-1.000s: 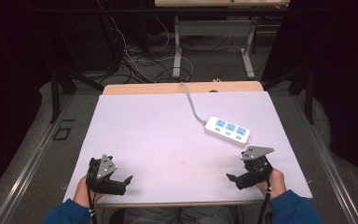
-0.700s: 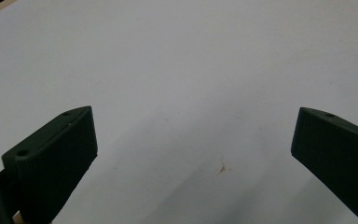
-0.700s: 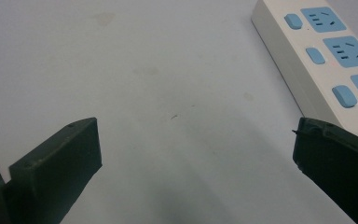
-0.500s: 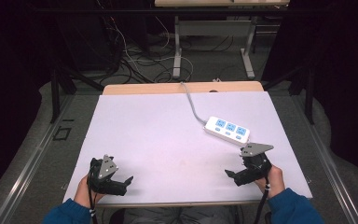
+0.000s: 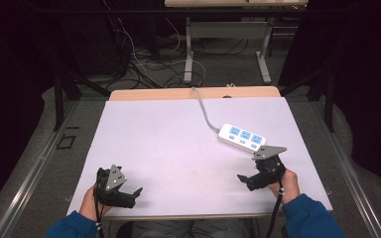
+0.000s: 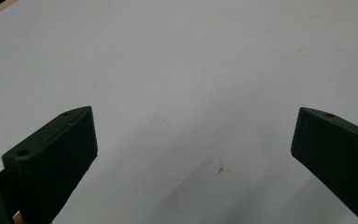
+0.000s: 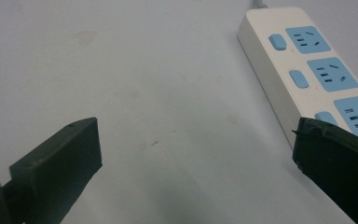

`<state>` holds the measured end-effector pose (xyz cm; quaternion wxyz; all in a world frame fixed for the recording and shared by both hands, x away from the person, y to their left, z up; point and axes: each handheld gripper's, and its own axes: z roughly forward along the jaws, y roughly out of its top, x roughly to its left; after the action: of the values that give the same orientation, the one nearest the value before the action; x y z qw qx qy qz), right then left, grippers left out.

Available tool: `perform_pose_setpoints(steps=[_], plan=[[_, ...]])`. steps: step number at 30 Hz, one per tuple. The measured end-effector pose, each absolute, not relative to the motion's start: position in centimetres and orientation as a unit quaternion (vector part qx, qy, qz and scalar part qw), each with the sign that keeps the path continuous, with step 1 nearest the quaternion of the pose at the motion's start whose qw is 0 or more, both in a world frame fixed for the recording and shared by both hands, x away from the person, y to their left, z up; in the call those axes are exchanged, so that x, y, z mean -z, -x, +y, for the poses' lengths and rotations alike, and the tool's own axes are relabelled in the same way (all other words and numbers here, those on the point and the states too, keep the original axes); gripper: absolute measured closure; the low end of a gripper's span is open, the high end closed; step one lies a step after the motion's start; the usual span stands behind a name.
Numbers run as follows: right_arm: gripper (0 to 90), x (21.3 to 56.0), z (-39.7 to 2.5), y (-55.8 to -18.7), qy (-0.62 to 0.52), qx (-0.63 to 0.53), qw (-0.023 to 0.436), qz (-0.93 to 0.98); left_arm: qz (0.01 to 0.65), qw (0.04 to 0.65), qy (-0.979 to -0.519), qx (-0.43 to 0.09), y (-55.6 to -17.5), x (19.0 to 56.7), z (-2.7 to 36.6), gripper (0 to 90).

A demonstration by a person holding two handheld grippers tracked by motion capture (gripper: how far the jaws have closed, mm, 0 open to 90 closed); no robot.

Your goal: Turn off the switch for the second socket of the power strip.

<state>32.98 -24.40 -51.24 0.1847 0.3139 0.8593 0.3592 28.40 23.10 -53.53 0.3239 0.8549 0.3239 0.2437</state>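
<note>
Little has shifted: right gripper edged nearer the power strip just ahead; both grippers spread, empty. Left gripper idle; nothing grasped yet.

The left tool hovers with jaws wide apart above the bare white table.

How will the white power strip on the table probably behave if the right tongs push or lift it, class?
The power strip looks like a rigid plastic bar lying flat, so it should slide rather than roll or tip. Its smooth casing may slip between the right tongs, which are open. The grey cable running off the table's far edge is flexible and would likely drag or swing it.
</note>
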Motion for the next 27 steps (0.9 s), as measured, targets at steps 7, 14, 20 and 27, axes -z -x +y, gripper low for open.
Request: perform_pose_setpoints(steps=[7, 14, 20, 27], plan=[[0.8, 51.3, -24.5, -34.1, -0.320, -0.363, 0.183, 0.856, 0.323, 0.322, -0.856, -0.244, -28.4, 53.5, 23.0, 0.2], [0.8, 51.2, -24.7, -35.1, -0.330, -0.365, 0.186, 0.851, 0.324, 0.323, -0.854, -0.248, -28.4, 53.6, 22.9, 0.2], [0.9, 51.2, -24.5, -36.0, -0.330, -0.366, 0.183, 0.851, 0.324, 0.321, -0.856, -0.245, -28.4, 53.5, 22.9, 0.2], [1.2, 51.1, -24.2, -36.7, -0.328, -0.361, 0.185, 0.853, 0.323, 0.321, -0.854, -0.253, -28.4, 53.5, 22.9, 0.2]])
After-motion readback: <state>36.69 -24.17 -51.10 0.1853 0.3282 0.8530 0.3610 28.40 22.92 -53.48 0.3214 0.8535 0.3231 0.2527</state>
